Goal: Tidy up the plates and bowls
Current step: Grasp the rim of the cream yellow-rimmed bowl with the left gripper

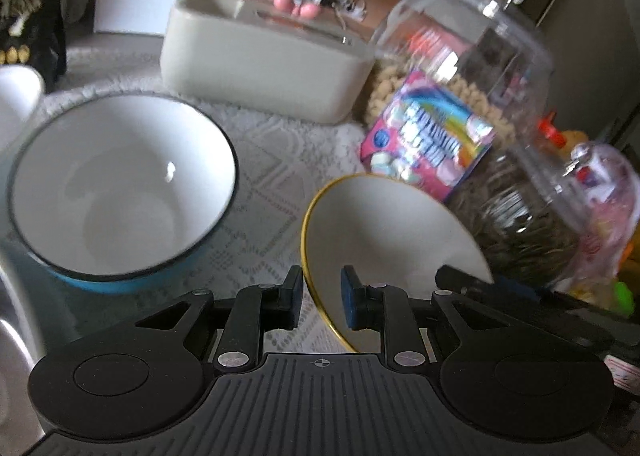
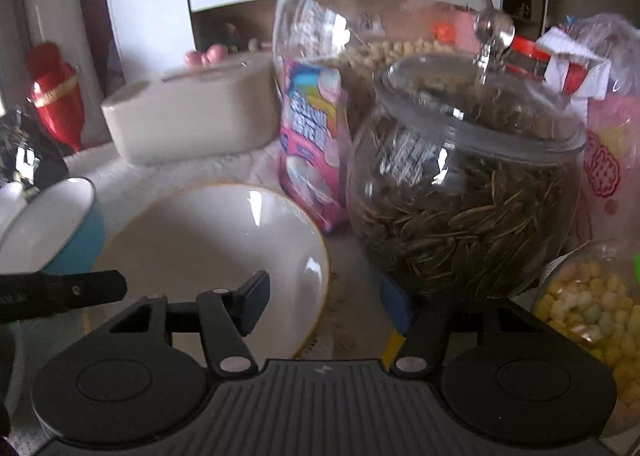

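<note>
Setting: white lace tablecloth (image 1: 264, 160), snack jars behind.
Left claw (image 1: 320, 298): narrow, my pads pinching the tilted gold-rimmed bowl (image 1: 380, 232) by its rim.
Right claw (image 2: 328, 300): half-open, holding nothing, bowl's far edge between its fingers.
Blue bowl (image 1: 120, 188): upright, left of my grip.

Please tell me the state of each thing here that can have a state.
Blue bowl: upright, empty.
Gold-rimmed bowl: empty, its rim gripped by the left tool.
Right tool: open, straddling the same bowl's rim.
Seed jar: lid on, well filled.
</note>
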`<state>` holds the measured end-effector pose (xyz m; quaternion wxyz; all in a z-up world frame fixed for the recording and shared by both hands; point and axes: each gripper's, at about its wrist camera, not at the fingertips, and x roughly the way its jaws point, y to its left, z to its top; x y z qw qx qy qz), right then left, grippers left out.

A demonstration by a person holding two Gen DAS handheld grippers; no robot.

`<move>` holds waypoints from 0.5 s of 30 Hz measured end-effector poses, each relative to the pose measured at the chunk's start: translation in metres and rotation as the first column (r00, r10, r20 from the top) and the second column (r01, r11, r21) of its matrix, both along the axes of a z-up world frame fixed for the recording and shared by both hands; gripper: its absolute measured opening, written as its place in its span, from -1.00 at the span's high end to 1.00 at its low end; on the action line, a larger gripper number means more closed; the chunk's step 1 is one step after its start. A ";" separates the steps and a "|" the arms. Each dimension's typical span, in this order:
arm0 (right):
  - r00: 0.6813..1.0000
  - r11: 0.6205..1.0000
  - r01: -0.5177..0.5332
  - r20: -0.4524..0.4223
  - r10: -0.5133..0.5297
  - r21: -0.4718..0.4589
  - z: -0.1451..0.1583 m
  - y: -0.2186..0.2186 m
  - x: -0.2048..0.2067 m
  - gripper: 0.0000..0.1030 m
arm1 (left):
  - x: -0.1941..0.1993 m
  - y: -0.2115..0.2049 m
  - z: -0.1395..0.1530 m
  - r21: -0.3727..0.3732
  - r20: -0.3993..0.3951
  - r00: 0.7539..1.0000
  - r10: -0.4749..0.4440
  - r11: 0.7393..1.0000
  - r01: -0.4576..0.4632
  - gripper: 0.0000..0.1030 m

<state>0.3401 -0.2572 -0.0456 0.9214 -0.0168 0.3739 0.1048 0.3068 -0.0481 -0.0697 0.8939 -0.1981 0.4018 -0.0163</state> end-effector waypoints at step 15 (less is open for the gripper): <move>0.987 0.991 -0.085 -0.124 0.098 0.102 -0.006 0.020 0.008 0.25 | -0.003 0.001 -0.008 0.016 -0.099 0.990 -0.098 0.995 0.100 0.56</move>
